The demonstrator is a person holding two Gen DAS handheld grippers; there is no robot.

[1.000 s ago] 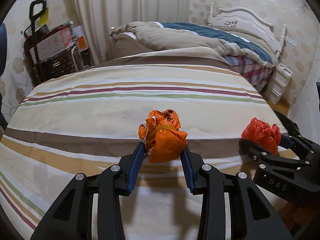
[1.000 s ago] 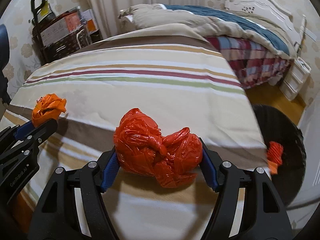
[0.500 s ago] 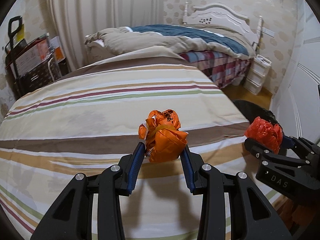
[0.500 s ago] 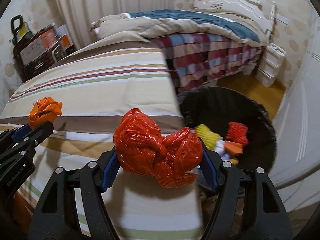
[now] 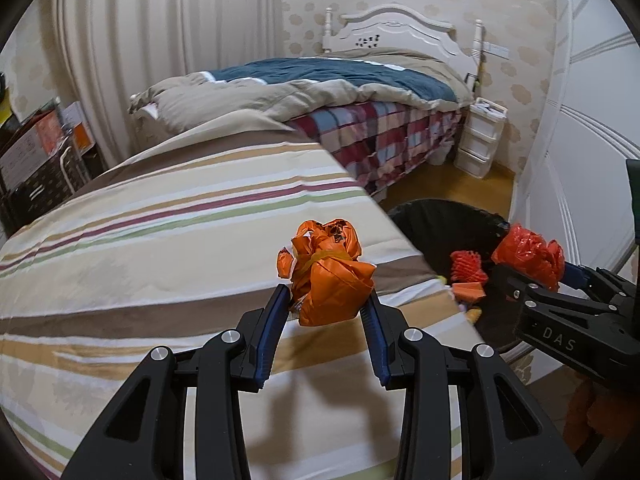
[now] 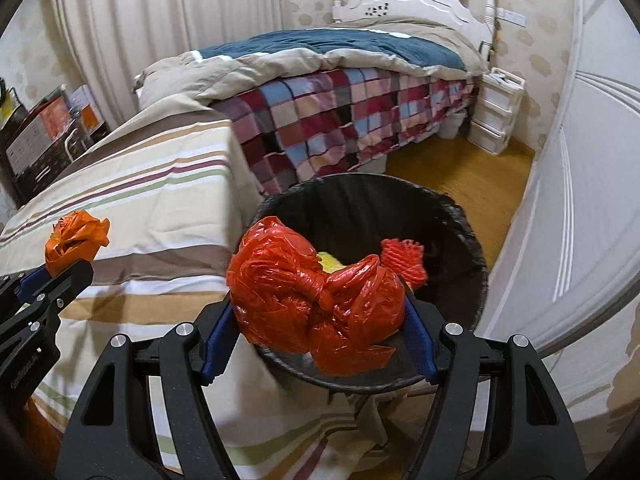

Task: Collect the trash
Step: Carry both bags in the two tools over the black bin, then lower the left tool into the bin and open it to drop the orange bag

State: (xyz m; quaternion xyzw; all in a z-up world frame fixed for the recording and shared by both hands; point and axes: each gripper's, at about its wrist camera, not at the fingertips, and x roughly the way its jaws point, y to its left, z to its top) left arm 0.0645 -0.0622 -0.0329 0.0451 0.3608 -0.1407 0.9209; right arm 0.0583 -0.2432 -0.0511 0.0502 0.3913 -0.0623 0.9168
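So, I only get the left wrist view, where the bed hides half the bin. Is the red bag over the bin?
Observer: Yes. From the right wrist, the red bag, clamped in the right gripper, hangs right before the bin's opening.
Operator: How is that bag closed?
Observer: It is knotted at its middle.
Operator: And my orange bag?
Observer: From that side, the orange bag in the left gripper is over the striped bed, left of the bin.
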